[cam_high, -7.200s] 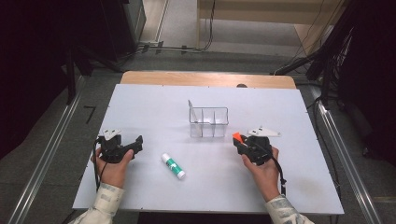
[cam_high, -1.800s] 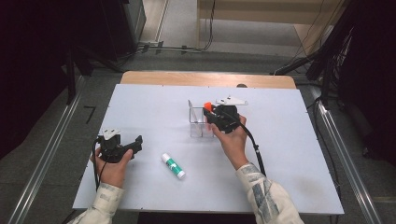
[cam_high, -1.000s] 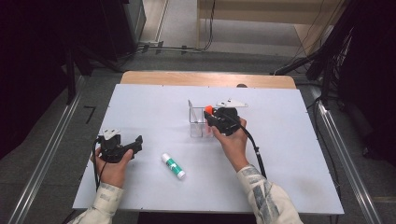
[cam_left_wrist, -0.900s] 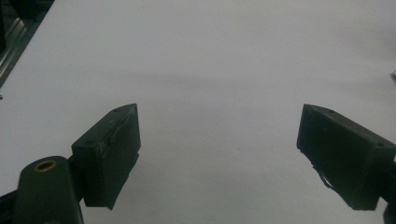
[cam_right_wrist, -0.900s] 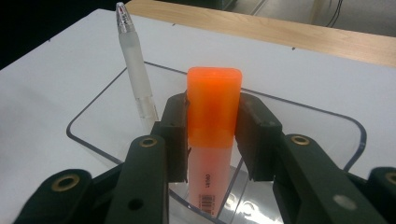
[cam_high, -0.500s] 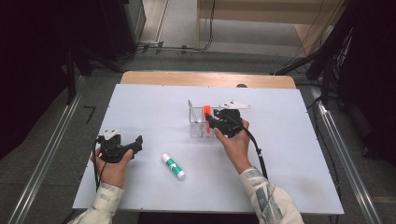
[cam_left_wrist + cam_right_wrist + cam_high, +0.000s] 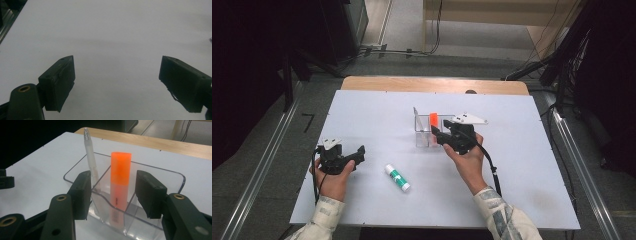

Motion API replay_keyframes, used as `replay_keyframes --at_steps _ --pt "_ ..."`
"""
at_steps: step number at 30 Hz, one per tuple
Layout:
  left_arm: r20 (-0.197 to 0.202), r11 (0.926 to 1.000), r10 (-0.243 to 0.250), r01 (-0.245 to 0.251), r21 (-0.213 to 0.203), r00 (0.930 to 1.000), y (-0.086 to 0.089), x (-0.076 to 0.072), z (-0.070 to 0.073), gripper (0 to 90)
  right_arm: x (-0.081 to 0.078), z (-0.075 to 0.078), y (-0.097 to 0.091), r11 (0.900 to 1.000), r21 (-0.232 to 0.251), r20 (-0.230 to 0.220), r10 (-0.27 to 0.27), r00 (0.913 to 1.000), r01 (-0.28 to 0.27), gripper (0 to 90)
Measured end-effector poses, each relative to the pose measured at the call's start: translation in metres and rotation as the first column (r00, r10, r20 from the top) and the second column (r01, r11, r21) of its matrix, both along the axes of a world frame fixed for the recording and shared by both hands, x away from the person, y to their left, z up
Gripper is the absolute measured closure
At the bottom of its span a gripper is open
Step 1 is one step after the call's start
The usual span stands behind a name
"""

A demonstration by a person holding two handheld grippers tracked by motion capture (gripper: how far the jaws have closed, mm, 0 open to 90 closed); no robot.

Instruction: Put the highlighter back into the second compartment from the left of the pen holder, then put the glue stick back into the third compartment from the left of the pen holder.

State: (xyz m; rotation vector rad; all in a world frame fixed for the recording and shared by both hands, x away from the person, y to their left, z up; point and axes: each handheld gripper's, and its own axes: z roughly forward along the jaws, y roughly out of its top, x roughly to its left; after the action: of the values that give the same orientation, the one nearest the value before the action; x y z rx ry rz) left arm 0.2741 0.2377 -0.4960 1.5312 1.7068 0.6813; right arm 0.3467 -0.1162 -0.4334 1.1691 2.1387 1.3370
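The left gripper (image 7: 357, 152) rested low on the white table (image 7: 362, 110), jaws spread on nothing. A glue stick (image 7: 397, 177) lay flat nearby, pointing diagonally. The right gripper (image 7: 112, 191), jaws apart, flanked an orange highlighter (image 7: 120, 182) standing upright in a clear organizer (image 7: 172, 176) beside 1 pen (image 7: 90, 161).

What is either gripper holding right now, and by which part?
Nothing. The right gripper is open, its jaws apart on either side of the orange highlighter standing in the clear holder. The left gripper is open over bare table.
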Motion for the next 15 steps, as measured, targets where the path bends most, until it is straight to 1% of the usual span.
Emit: replay_keyframes --at_steps 6,12,15 --pt "0.003 1.0 -0.003 0.003 0.0 1.0 -0.002 0.001 0.0 14.0 -0.005 -0.001 -0.005 1.0 -0.002 0.013 -0.003 0.9999 0.003 42.8" --pt "0.003 1.0 -0.007 0.007 0.001 1.0 -0.003 0.002 0.0 14.0 -0.01 -0.003 -0.008 1.0 0.0 0.007 -0.003 1.0 0.003 42.6" --pt "0.003 1.0 -0.005 0.005 0.0 1.0 -0.002 0.002 0.0 14.0 -0.014 -0.004 -0.009 1.0 0.001 0.007 0.008 0.9999 -0.008 42.5"
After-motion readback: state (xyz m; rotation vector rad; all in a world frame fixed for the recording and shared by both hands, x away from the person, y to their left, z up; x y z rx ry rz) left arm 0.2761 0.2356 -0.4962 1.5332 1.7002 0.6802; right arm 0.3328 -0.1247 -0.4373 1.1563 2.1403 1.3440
